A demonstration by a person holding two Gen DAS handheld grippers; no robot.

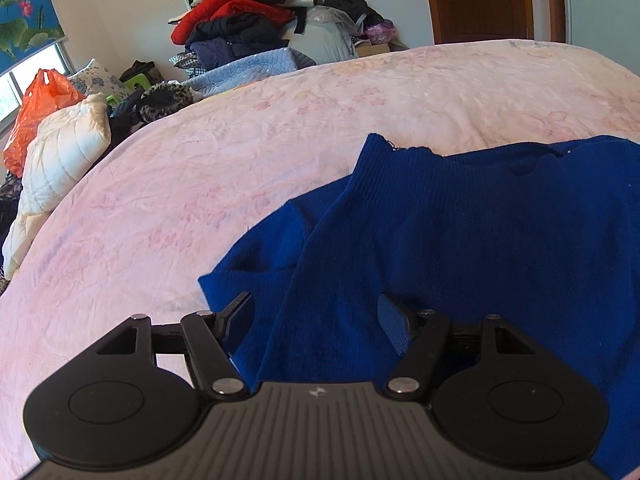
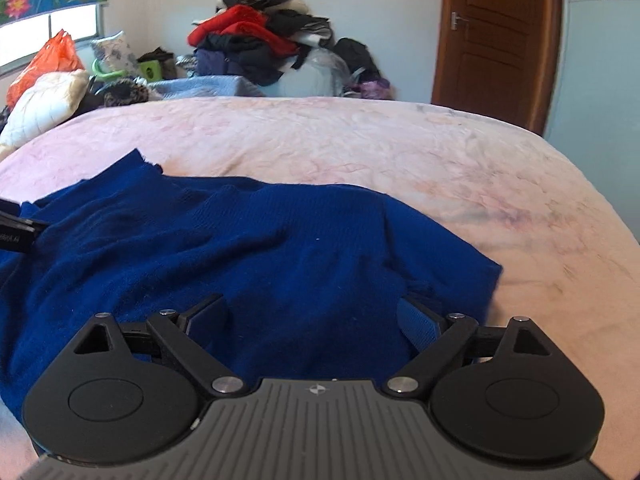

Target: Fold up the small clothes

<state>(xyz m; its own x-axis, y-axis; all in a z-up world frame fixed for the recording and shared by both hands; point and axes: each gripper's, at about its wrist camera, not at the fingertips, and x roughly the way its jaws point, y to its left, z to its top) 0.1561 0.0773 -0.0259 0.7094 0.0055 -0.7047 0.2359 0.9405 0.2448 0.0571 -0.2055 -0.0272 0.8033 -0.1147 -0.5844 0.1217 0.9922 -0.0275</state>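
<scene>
Your right wrist view alone shows the door handle (image 2: 457, 21). The blue sweater (image 1: 480, 240) lies rumpled on the pink bedspread (image 1: 200, 184), sleeve folded across. Your left gripper (image 1: 316, 316) and right gripper (image 2: 314, 316) both sit spread wide over it

It's a bed (image 1: 280, 128) with a pale pink, faintly flowery blanket over it. A blue knit sweater (image 2: 248, 248) lies rumpled on the near part, with one sleeve folded across it.
</scene>
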